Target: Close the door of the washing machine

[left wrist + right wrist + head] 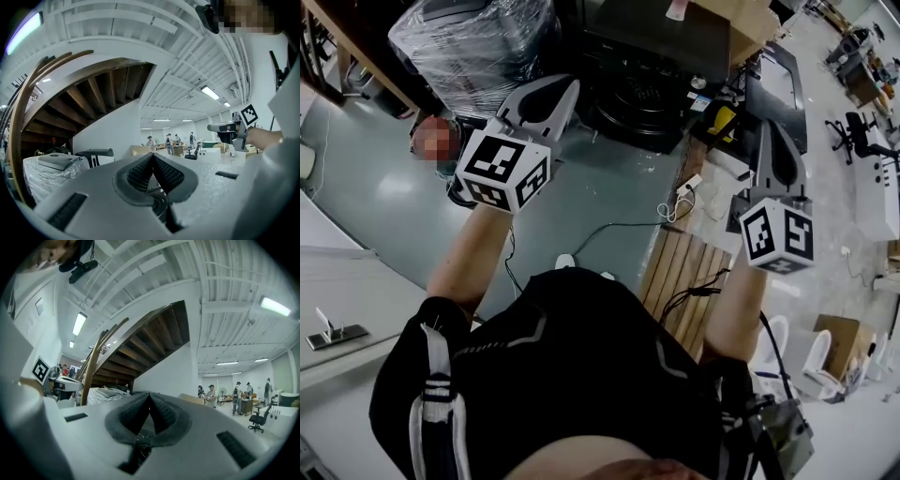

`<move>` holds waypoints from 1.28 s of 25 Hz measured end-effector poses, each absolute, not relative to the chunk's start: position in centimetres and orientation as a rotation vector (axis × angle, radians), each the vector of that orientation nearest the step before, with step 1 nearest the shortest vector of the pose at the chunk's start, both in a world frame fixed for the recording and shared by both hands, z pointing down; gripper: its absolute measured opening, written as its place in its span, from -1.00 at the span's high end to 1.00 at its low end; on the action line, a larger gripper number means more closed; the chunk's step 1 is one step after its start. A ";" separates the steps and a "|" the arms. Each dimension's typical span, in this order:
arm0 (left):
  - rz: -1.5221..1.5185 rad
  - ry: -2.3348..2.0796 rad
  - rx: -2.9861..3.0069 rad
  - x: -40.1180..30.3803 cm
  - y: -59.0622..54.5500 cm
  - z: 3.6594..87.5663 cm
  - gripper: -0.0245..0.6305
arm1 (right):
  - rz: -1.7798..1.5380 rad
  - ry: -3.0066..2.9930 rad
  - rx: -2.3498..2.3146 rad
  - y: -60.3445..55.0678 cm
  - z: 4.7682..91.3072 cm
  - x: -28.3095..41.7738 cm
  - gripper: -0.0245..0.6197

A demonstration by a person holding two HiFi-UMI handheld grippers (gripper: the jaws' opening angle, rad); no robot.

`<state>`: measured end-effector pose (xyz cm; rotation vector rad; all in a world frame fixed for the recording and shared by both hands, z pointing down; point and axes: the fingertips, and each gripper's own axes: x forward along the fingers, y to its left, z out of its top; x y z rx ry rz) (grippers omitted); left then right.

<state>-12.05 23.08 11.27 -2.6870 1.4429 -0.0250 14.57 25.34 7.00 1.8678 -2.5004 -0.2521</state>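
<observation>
Holding both tools level in open air: the left gripper (562, 92) is left of the pallet (670, 258) and the right gripper (769, 131) is right of it, each with jaws pressed together on nothing. A dark machine (647, 89) with a round part lies beyond the pallet and is probably the washer. Its door cannot be made out, and closing appears not yet begun.

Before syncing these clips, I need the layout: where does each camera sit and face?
Head view: on the person's head, steeply down at grey floor; black-clad torso, forearms, left gripper, right gripper show.
Left gripper view: on that gripper, level along shut jaws toward brown wooden staircase; right gripper at right.
Right gripper view: same, level along shut jaws; left gripper at left.
Shared: both gripper views see the staircase.
</observation>
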 end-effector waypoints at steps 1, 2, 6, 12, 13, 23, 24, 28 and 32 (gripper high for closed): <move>-0.032 1.457 -2.683 -12.1 23.2 11.3 0.92 | -0.256 -2.512 1.847 25.4 7.0 14.5 0.90; -0.040 1.477 -2.677 -12.3 23.3 11.4 0.92 | -0.258 -2.525 1.824 25.4 7.1 14.4 0.90; -0.078 1.588 -2.640 -13.6 24.1 12.2 0.92 | -0.249 -2.603 1.750 25.0 7.5 13.9 0.90; -0.114 1.682 -2.618 -15.7 24.1 14.3 0.92 | -0.226 -2.667 1.643 23.5 9.3 11.4 0.86; -0.125 1.706 -2.610 -16.6 24.1 14.8 0.92 | -0.212 -2.679 1.618 23.2 9.9 10.5 0.83; -0.147 1.748 -2.611 -25.2 17.9 18.8 0.91 | -0.102 -2.712 1.530 16.8 14.5 1.0 0.78; -0.173 1.741 -2.614 -26.1 17.0 19.4 0.91 | -0.085 -2.710 1.539 16.1 15.1 -0.2 0.78; -0.233 1.719 -2.631 -30.0 12.3 21.6 0.91 | -0.025 -2.692 1.524 12.4 18.0 -5.2 0.78; -0.281 1.708 -2.703 -33.5 7.8 24.5 0.91 | 0.086 -2.661 1.501 8.5 22.3 -10.0 0.78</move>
